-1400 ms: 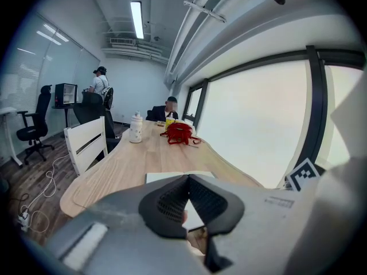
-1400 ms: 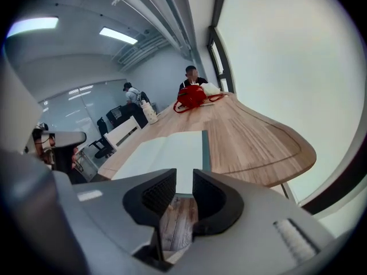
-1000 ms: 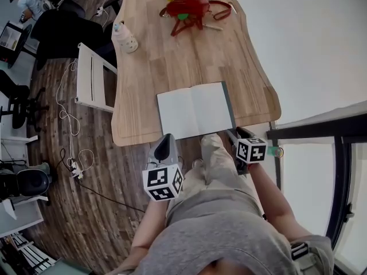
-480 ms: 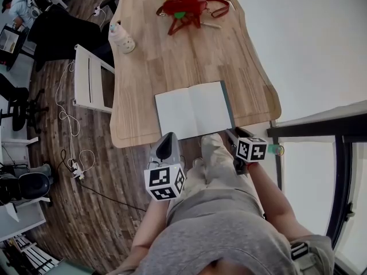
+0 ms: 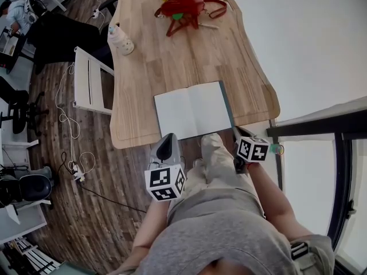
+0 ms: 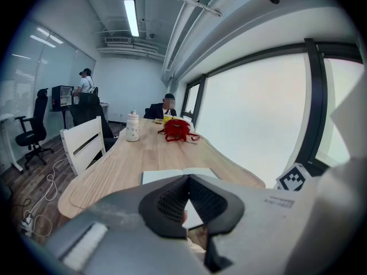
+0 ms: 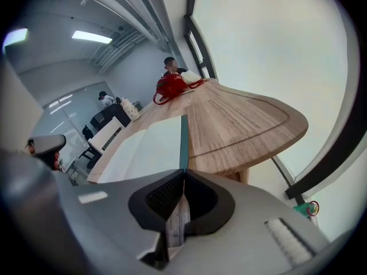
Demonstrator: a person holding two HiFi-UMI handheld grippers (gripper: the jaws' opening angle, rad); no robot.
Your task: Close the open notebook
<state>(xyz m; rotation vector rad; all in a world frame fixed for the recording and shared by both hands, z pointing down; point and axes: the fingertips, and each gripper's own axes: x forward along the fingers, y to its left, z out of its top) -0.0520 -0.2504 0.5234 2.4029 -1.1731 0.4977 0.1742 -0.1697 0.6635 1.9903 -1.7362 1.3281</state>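
Open notebook (image 5: 194,109) lay flat at the near edge of the table (image 5: 172,56) — blank white pages, teal cover edging its 3 o'clock side. Right gripper (image 5: 235,133), jaws pressed together, sat at the 5 o'clock corner, probably to lift that cover; an actual pinch could not be confirmed. Left gripper (image 5: 168,138), jaws together and empty, hung off-table at 7 o'clock.

A long light wooden worktop (image 5: 189,56) stands on a dark plank floor (image 5: 97,211). A white slatted chair (image 5: 83,85) is at its left. Large dark-framed windows (image 6: 258,125) fill the right, and a ceiling tube lamp (image 6: 132,17) is lit.
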